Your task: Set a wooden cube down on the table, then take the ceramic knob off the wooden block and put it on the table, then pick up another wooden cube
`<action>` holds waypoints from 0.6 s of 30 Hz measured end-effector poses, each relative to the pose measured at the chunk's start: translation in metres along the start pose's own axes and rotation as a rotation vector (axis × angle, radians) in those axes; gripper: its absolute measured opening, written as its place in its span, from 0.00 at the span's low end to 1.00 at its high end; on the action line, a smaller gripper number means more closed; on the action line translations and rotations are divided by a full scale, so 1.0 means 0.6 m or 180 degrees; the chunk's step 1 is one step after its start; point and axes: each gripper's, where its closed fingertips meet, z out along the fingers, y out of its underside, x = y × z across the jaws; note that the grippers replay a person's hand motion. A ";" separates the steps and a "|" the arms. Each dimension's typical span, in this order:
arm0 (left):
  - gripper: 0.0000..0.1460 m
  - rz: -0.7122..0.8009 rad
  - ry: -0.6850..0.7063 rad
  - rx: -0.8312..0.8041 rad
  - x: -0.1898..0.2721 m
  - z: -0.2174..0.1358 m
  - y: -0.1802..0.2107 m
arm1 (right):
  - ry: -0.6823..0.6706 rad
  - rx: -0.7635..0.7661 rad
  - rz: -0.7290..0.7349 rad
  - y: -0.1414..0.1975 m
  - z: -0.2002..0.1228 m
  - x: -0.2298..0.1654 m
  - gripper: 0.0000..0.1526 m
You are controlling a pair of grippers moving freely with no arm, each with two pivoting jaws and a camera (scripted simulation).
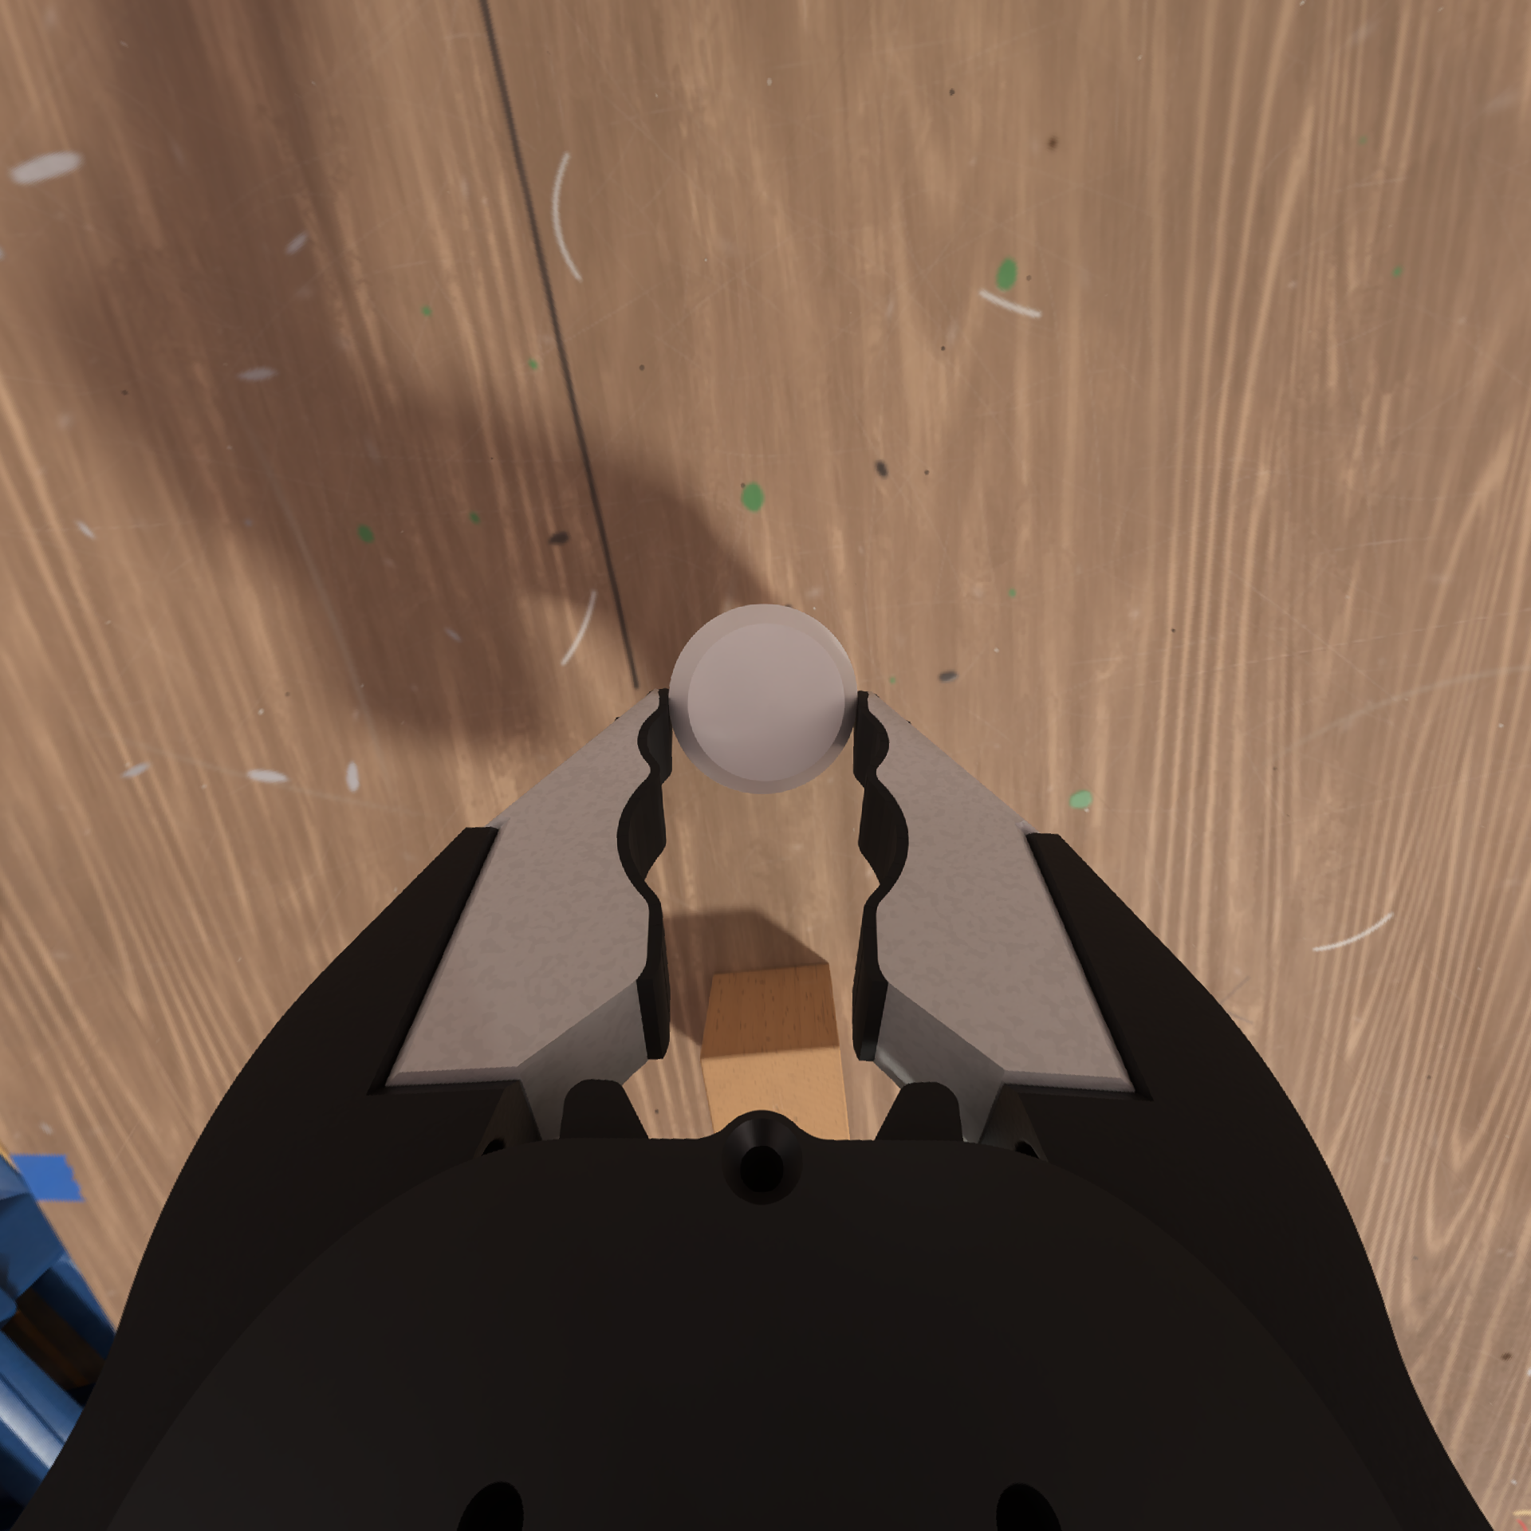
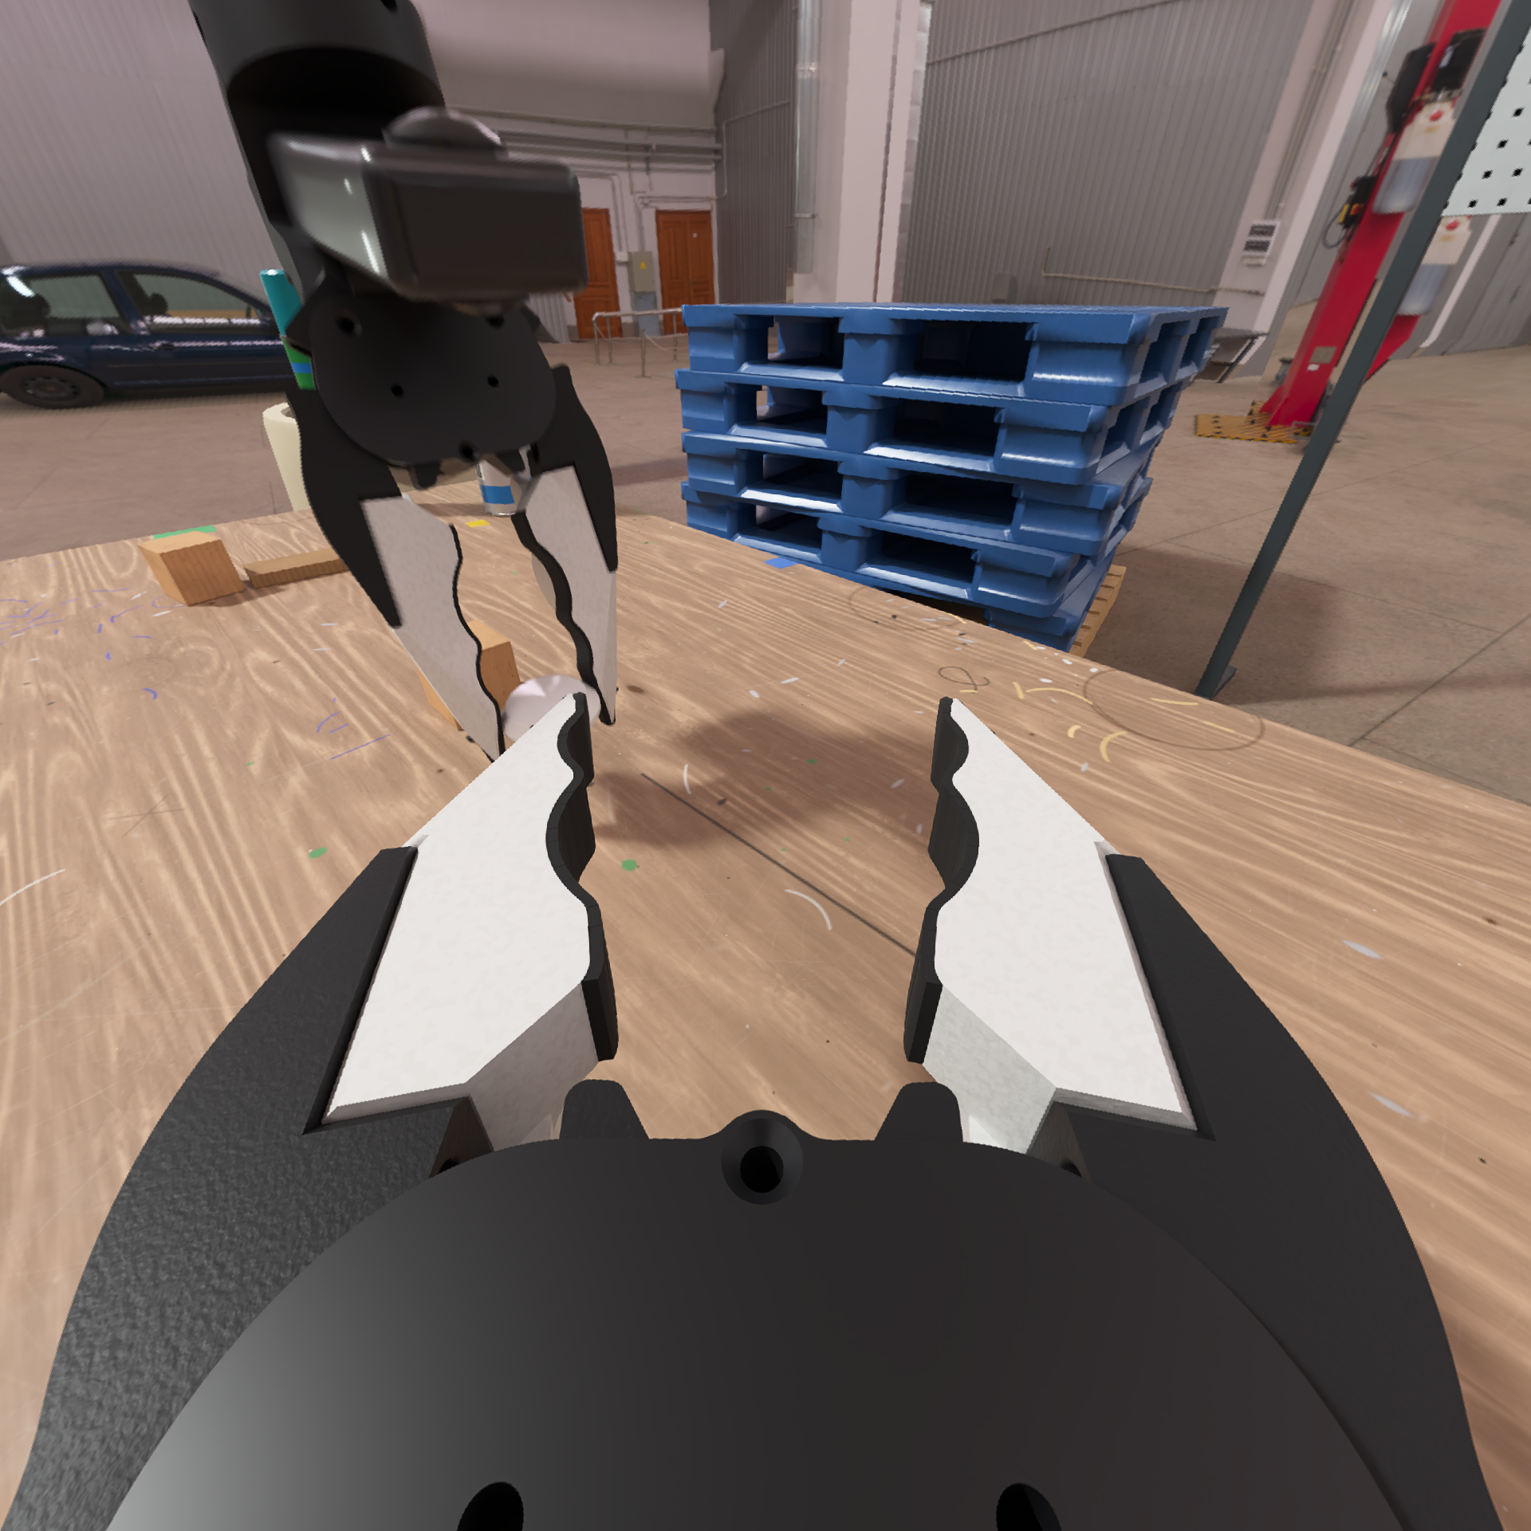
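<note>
Left wrist view: ceramic knob (image 1: 760, 700) between claw (image 1: 760, 704) tips.

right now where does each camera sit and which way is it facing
Left wrist view: sits on the left tool, facing steeply down at the table; its own fingers pinch the ceramic knob, a wooden cube below.
Right wrist view: sits on the right tool, facing forward across the table; own fingers spread, empty.
Shared: knob, left tool, table.
</note>
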 end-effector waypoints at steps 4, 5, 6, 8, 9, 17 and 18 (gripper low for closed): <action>0.30 -0.0035 0.0115 0.0012 0.000 0.025 -0.003 | 0.0027 0.0014 0.0034 -0.001 -0.002 0.004 0.54; 0.30 -0.0037 0.0153 0.0011 0.001 0.029 -0.003 | 0.0028 0.0004 0.0042 0.000 -0.001 0.005 0.54; 0.30 -0.0040 0.0175 0.0000 0.002 0.034 -0.002 | 0.0026 0.0000 0.0053 0.001 -0.001 0.005 0.54; 0.30 -0.0049 0.0203 -0.0009 0.004 0.043 -0.002 | 0.0016 -0.0020 0.0072 0.004 0.001 0.005 0.54; 0.30 -0.0061 0.0217 -0.0011 0.004 0.046 -0.003 | 0.0020 -0.0036 0.0069 0.006 0.002 0.005 0.54; 0.30 -0.0143 0.0272 0.0025 0.006 0.053 -0.003 | -0.0001 -0.0077 0.0091 0.013 0.005 0.005 0.54; 0.30 -0.0132 0.0274 0.0023 0.006 0.054 -0.003 | -0.0002 -0.0084 0.0090 0.014 0.006 0.005 0.54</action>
